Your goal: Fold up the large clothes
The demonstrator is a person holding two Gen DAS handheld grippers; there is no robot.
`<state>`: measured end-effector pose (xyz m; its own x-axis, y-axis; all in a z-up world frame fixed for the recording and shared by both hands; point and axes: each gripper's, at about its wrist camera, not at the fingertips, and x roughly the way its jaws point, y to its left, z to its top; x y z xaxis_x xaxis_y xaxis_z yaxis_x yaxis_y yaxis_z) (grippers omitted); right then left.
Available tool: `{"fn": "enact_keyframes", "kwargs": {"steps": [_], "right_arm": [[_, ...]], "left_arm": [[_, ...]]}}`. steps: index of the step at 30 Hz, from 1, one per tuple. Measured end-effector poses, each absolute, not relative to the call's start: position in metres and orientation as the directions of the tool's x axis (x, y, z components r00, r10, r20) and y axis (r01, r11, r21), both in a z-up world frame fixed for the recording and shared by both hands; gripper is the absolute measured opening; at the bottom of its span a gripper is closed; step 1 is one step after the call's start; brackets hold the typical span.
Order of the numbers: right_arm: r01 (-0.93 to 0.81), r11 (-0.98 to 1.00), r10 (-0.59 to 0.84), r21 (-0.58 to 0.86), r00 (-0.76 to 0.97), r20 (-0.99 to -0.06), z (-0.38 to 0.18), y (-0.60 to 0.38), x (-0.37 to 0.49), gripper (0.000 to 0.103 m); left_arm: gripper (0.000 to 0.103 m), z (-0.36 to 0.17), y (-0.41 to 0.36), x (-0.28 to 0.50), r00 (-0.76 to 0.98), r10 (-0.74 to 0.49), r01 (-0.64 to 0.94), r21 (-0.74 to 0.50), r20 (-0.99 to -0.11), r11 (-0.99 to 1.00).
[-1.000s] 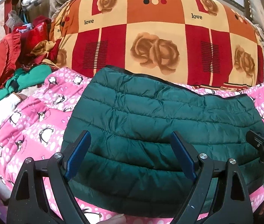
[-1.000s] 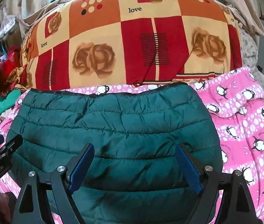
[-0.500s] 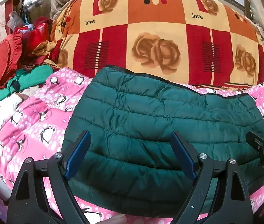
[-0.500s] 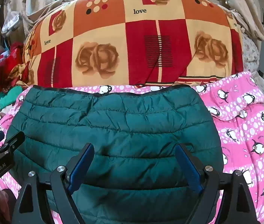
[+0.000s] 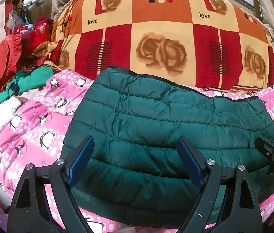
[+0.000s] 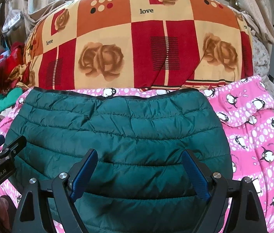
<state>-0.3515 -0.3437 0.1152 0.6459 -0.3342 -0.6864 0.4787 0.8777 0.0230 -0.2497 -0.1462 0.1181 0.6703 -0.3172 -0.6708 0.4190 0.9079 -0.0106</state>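
Left wrist view first: the left gripper (image 5: 135, 161) is held with its jaws wide apart and nothing between the blue pads, which hang above the near half of the green puffer jacket (image 5: 168, 128) without touching it. From the right wrist view the same is seen of the right gripper (image 6: 139, 169): jaws spread, empty, poised over the jacket's near edge. The jacket is laid flat on the pink penguin blanket (image 6: 253, 136), its long axis running across both views, side to side, with the dark-trimmed far edge lying just beside the rose-patterned quilt (image 6: 137, 48). The garment lies ahead of and below both pairs of jaws. The left gripper is placed nearer the jacket's left end, the right gripper nearer its right end, so each end is judged to be covered by its own hand. Whichever fold is meant next, a downward reach to the near edge is probably called for. A pile of red and green clothes (image 5: 20, 68) is stacked well off to the left.
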Motion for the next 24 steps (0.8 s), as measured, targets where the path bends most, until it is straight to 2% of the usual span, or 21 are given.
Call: {"fn": "enact_keyframes", "kwargs": {"steps": [24], "right_arm": [[0.481, 0.876, -0.331, 0.026, 0.640, -0.694, 0.1115, -0.3471, -0.3481, 0.087]], "left_arm": [[0.087, 0.1128, -0.1490, -0.2443, 0.663, -0.317, 0.418, -0.016, -0.678, 0.908]]}}
